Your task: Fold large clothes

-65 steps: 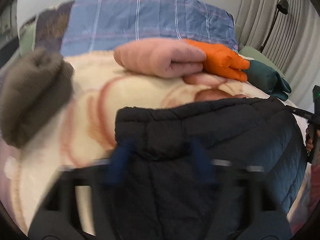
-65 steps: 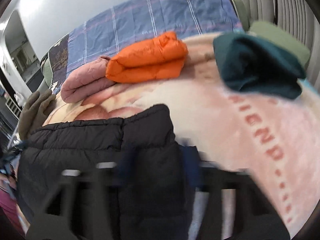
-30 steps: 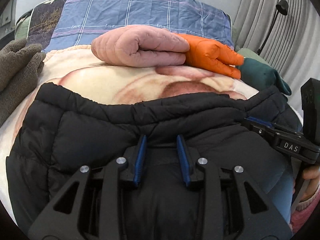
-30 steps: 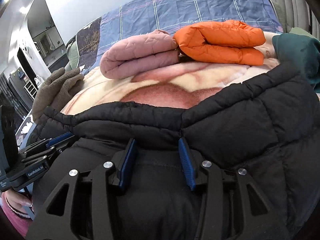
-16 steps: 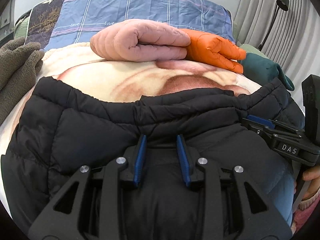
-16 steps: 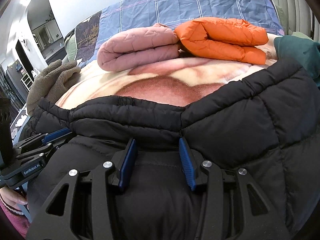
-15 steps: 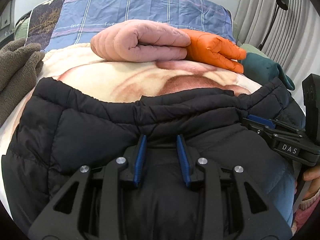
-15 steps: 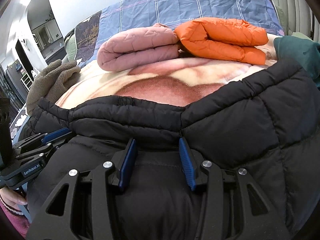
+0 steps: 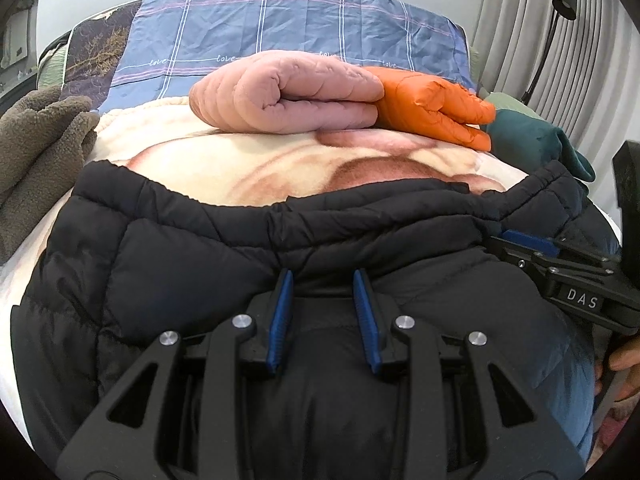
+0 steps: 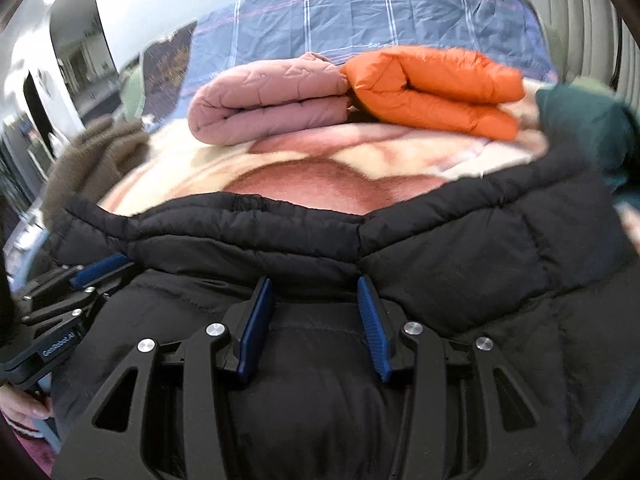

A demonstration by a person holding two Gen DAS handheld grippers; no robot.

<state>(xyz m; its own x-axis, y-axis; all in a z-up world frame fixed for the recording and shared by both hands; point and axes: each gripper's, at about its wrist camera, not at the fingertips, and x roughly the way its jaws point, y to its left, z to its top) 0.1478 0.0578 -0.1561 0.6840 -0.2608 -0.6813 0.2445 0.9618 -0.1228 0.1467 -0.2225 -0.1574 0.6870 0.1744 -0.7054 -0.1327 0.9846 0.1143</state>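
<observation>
A black puffer jacket (image 9: pixel 168 264) fills the lower half of both wrist views, lying on a bed covered by a cream and pink blanket (image 9: pixel 224 168). In the left wrist view, the left tool (image 9: pixel 323 276) sits at bottom centre, its two blue fingers (image 9: pixel 280 316) partly parted with dark quilted fabric bunched between them, so it appears to be pinching a fold of the jacket near the folded edge. The right tool (image 10: pixel 316 280), at bottom centre of the right wrist view, holds the same jacket likewise, its blue pads slightly wider apart. Each tool also shows at the edge of the other's view, so the two grip the jacket side by side, probably to carry one edge over evenly.

Across the upper middle of both views lie a folded pink quilted jacket (image 9: pixel 288 92) and, touching it, a folded orange jacket (image 9: pixel 432 108), likely finished pieces set aside. A dark green garment (image 9: pixel 536 140) sits at right, a brown fleece (image 9: pixel 40 140) at left, and a blue plaid pillow (image 9: pixel 288 28) behind.
</observation>
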